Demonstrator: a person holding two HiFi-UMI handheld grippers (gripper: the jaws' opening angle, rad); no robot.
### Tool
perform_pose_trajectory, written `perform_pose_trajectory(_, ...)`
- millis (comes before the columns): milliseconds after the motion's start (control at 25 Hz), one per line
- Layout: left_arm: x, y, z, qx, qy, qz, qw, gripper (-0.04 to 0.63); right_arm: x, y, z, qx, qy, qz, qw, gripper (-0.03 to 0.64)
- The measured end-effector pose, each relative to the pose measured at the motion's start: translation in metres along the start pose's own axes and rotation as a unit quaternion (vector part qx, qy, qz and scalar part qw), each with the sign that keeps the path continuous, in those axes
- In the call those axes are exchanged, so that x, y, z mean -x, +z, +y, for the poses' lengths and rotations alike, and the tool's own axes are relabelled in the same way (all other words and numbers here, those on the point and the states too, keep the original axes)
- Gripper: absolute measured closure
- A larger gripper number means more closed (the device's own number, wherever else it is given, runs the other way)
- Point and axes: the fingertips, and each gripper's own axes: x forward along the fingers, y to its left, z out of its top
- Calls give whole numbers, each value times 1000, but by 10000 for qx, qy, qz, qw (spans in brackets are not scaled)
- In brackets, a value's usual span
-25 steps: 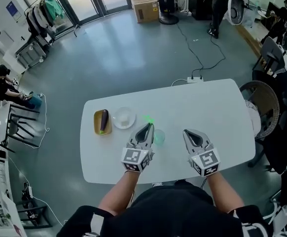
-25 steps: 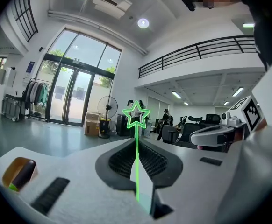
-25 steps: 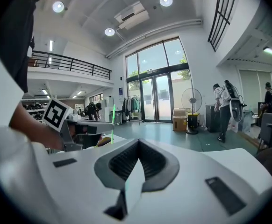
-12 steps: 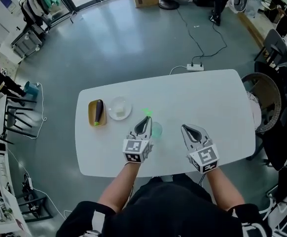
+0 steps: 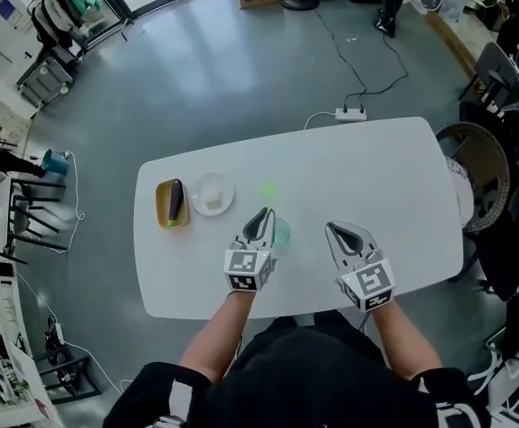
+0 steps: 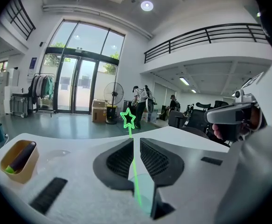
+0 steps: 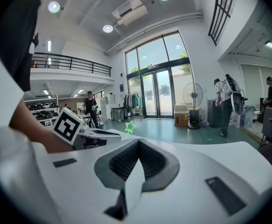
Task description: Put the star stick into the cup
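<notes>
Star stick: thin translucent green rod w/ an outlined 5-pt star at the top, clamped in the narrow gap between the left gripper jaws, near upright w/ the star end leaning away from the person. Its lower end overlaps the cup in the left gripper view; whether it sits inside can't be confirmed. Cup: small, translucent pale green, upright on the white table, just beside the jaw tips, approx. mid-table towards the near edge.
</notes>
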Motion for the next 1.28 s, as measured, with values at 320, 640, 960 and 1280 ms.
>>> perform_pose_trajectory(320,8,7,2,29,151,-140,9998,541,5,2,-3,-15,-15,-93,10000,612)
perform_pose_trajectory(640,42,38,2,-225,334,-505,9979,565,1,25,10,27,111,-401,9991,612)
perform_pose_trajectory(960,84,81,-13,-533,208,-1037,9930,583,-1,52,30,89,323,-660,9973,612)
perform_pose_trajectory(1280,113,83,-4,-559,342,-1067,9921,582,-3,87,52,452,414,-843,9946,612)
